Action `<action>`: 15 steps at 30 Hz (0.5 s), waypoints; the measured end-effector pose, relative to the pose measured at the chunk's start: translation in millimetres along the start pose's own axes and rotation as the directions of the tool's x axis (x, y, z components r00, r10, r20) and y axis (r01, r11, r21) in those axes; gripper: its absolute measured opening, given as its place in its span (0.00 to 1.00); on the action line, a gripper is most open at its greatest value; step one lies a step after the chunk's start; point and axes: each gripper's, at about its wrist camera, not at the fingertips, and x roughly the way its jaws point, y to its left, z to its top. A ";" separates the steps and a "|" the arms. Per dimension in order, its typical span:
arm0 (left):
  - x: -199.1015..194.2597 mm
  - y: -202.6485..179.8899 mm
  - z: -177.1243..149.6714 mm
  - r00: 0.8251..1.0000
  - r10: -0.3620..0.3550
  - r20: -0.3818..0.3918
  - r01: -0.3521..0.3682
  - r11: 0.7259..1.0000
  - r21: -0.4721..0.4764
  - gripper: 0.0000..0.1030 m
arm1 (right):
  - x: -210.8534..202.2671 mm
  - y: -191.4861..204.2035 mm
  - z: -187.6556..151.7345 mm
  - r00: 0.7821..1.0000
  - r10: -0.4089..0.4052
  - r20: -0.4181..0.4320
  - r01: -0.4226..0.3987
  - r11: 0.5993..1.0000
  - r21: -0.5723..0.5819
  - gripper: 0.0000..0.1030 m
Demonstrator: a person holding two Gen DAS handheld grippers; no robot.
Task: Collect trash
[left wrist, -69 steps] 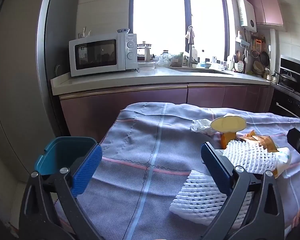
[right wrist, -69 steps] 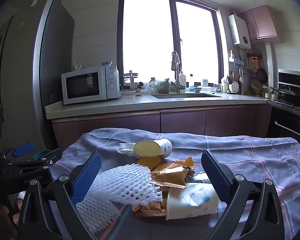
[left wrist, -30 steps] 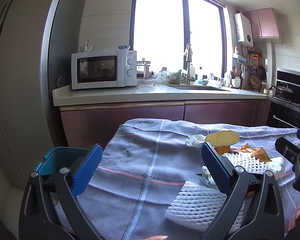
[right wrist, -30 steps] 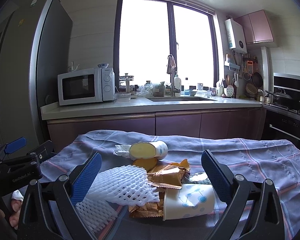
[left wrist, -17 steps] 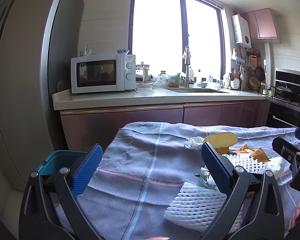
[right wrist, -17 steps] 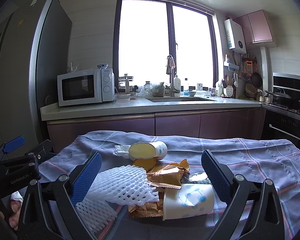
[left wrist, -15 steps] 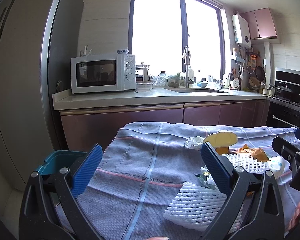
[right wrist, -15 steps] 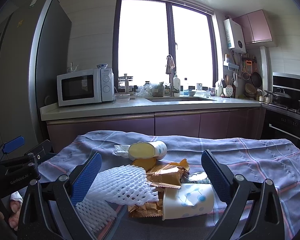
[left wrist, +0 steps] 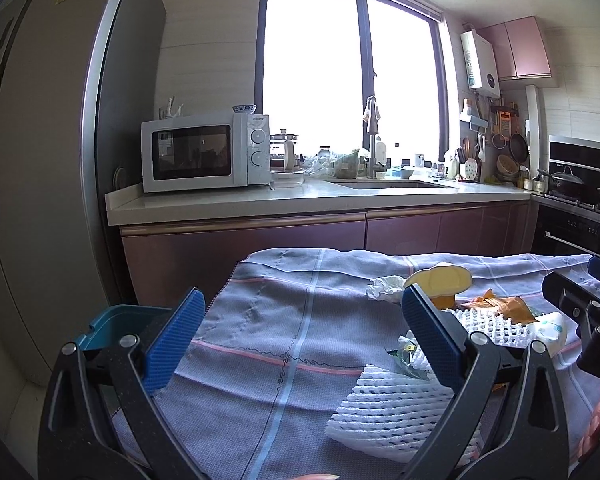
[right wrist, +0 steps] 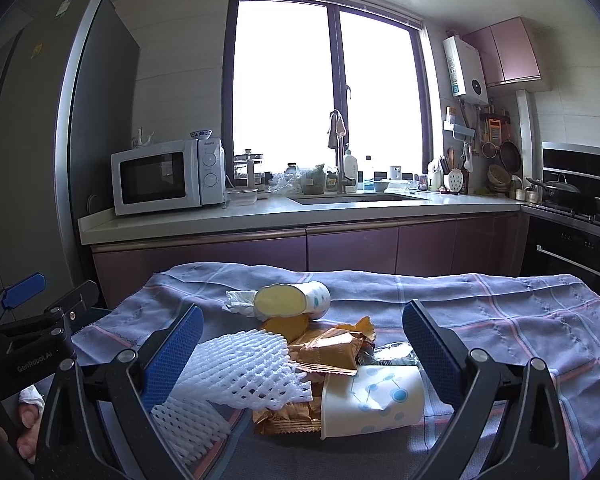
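White foam netting (right wrist: 240, 368), gold wrappers (right wrist: 328, 352) and a tipped paper cup (right wrist: 372, 404) sit piled near the table's front edge, right between the right gripper (right wrist: 300, 354)'s wide-open, empty jaws. Left gripper (left wrist: 300, 334) is spread just as wide over bare cloth (left wrist: 284, 320), another foam net (left wrist: 392, 408) by its right finger, with the teal bin (left wrist: 112, 326) off the table's left edge.

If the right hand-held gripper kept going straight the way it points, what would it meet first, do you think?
Most likely the trash pile: the white foam fruit net and the tipped paper cup lie between its open fingers, though depth is uncertain.
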 end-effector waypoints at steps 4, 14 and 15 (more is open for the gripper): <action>-1.6 -0.1 0.4 1.000 0.002 0.002 -0.002 1.000 0.001 0.94 | 0.1 -0.7 -0.2 1.000 0.000 -0.001 0.000 1.000 0.002 0.94; -2.9 0.2 1.3 1.000 0.002 0.012 -0.002 1.000 0.002 0.94 | 1.8 -0.6 -0.6 1.000 0.000 -0.003 0.001 1.000 0.003 0.94; -3.1 -0.1 1.3 1.000 0.004 0.013 -0.004 1.000 0.003 0.94 | 1.9 -0.7 -0.4 1.000 0.001 -0.004 -0.001 1.000 0.004 0.94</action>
